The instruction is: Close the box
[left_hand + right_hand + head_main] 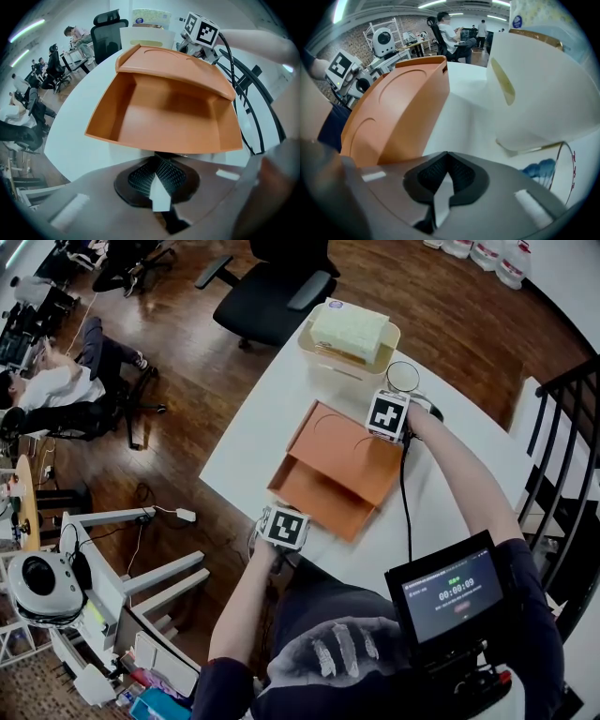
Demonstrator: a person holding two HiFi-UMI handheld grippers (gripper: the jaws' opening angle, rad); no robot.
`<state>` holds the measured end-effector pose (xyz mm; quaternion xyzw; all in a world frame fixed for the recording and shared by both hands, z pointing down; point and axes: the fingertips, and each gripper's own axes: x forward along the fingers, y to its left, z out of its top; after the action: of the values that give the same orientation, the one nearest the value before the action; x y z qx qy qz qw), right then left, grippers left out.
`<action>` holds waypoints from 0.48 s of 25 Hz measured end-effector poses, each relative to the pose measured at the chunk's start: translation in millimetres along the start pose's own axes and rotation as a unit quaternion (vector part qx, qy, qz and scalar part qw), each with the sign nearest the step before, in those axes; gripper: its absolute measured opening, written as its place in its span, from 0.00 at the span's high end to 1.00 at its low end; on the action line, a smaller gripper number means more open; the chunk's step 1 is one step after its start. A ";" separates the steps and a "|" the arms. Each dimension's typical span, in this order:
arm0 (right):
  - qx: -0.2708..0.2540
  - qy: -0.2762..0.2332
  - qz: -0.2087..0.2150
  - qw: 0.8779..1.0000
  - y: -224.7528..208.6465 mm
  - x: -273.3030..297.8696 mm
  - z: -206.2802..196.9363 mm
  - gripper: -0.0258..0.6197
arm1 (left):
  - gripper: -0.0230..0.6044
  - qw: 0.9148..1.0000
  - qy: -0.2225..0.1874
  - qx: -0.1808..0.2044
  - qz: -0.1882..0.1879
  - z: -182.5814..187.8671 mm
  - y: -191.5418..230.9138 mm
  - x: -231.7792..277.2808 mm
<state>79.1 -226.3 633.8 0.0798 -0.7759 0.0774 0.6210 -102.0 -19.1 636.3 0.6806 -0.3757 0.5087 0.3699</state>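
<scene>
On a white desk [251,432] above a wood floor [187,352], the orange box [342,460] lies mid-frame, lid ajar, with left claw [159,171] and right claw [446,173] both pressed together, and only the right gripper view shows the blue print on a cup [555,171].

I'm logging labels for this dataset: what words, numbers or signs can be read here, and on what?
Black chest-mounted screen: green timer digits, too blurred to read with certainty.
Pale tissue pack: round blue logo, unreadable.
Clear drinking glass: blue print, red lettering, too small to read.
White cubes: black square markers, no words.
</scene>
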 end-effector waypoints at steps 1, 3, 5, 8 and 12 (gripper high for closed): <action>0.000 0.001 0.000 1.000 0.1 -0.1 0.4 0.95 | 0.94 1.000 0.004 -0.002 -0.009 -1.2 -2.4 2.1; 0.000 0.001 -0.001 1.000 0.9 0.0 1.2 0.95 | 0.94 1.000 0.007 -0.001 -0.009 -2.0 -1.0 1.2; 0.002 0.004 -0.003 1.000 0.9 0.4 0.4 0.95 | 0.94 1.000 0.005 -0.004 -0.017 -2.7 -3.2 2.9; -0.004 0.005 0.001 1.000 2.2 0.8 2.2 0.95 | 0.94 1.000 0.008 -0.006 -0.028 -5.1 -7.8 6.7; -0.007 0.011 0.000 1.000 2.5 0.8 1.4 0.95 | 0.94 1.000 0.001 -0.001 -0.003 3.5 2.0 -2.2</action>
<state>77.1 -224.2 634.2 0.0747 -0.7694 0.0729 0.6302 -102.8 -22.9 633.7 0.6812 -0.3738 0.5076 0.3721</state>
